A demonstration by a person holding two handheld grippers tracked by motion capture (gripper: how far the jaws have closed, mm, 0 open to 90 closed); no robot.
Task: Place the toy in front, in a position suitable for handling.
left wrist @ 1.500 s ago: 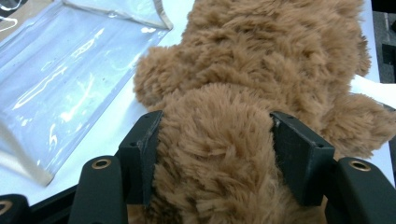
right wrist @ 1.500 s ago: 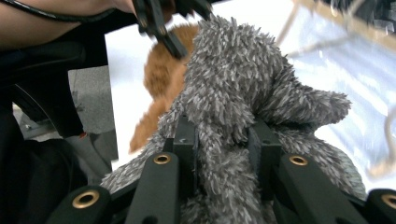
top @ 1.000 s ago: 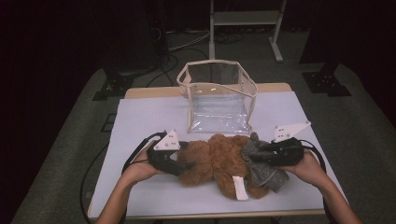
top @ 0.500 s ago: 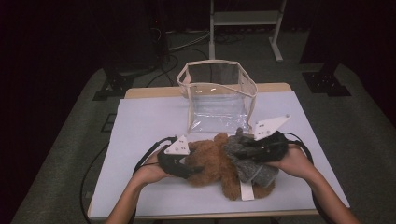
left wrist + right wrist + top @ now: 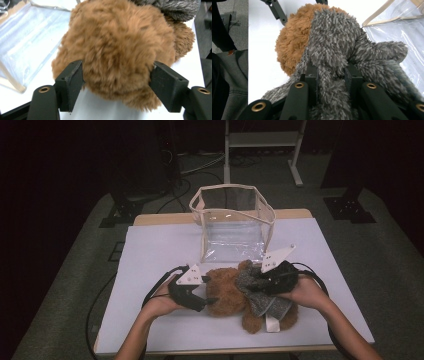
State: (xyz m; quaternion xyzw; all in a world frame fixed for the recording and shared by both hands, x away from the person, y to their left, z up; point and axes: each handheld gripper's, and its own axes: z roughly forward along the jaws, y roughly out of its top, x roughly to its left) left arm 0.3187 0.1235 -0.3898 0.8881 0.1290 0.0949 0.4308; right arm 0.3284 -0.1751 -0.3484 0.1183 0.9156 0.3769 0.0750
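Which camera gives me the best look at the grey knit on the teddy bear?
The right gripper view: the grey knit is close up, pinched between the right tongs. The high view shows it small, draped over the teddy bear. The left gripper view catches just an edge at the top.

Lighting is pretty uneven here. In the high view the white table (image 5: pixel 160 250) is lit from above and reads pale and a bit washed out, while everything around it is swallowed by near-black. That view is soft and grainy, so fine detail is lost. Faint shadows are cast just under the plush bear (image 5: pixel 227 292) and beside the left gripper (image 5: pixel 212 299). Glare is picked up on the clear bag (image 5: pixel 232 227) beyond the grippers, with bright streaks on its plastic. In the left gripper view the fur between the jaws is well lit but slightly blurred. In the right gripper view the grey fur (image 5: pixel 332 47) is rendered sharply, and the tabletop past it is blown out to flat white.
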